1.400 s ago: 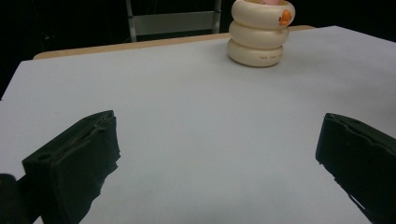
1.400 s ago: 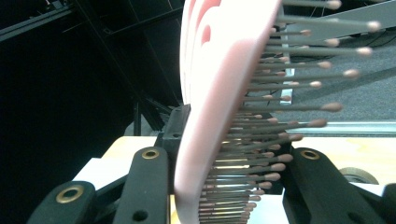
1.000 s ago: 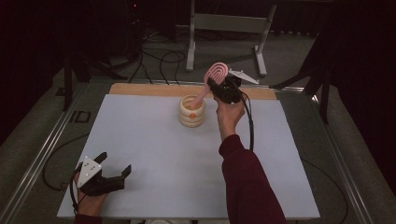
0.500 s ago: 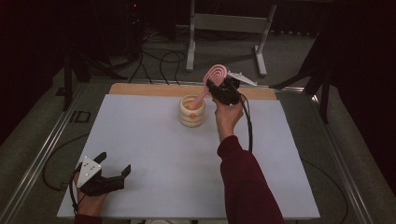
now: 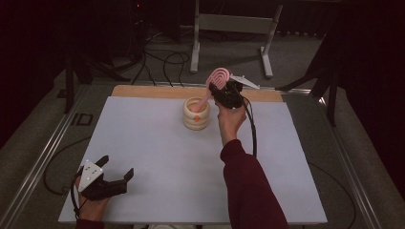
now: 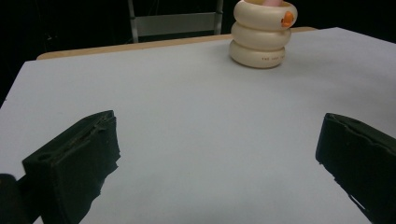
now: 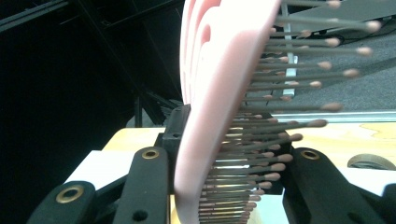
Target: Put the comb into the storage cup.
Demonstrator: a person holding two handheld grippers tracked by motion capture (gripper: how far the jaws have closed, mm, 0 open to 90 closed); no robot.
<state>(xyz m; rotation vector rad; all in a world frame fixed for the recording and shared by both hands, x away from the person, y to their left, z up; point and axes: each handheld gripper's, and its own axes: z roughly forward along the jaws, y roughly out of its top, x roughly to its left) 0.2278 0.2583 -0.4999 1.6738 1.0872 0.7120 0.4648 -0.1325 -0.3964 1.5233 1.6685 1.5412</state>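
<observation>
Pink hairbrush (image 5: 218,78) stands tilted at the far middle of the white table (image 5: 157,157), its oval head up in the air and its handle slanting down to the left into the mouth of a cream holder (image 5: 196,114) made of three stacked rings. On the holder's front sits a small orange knob (image 5: 196,116). The right gripper (image 5: 228,93) is clenched on the brush head: in the right gripper view its two black jaws press on either side of the pink head (image 7: 219,93), one against the smooth back and the other among the bristles (image 7: 280,135), whose rounded tips point away to the right. The person's right hand (image 5: 231,121) holds that gripper from below, with a dark red sleeve (image 5: 248,186) running back to the near edge.

The left gripper (image 5: 114,180) rests low at the near left corner of the table, well apart from the holder, its jaws spread wide with nothing between them. In the left gripper view the cream holder (image 6: 262,35) stands far off across bare white surface, with pink showing at its rim
</observation>
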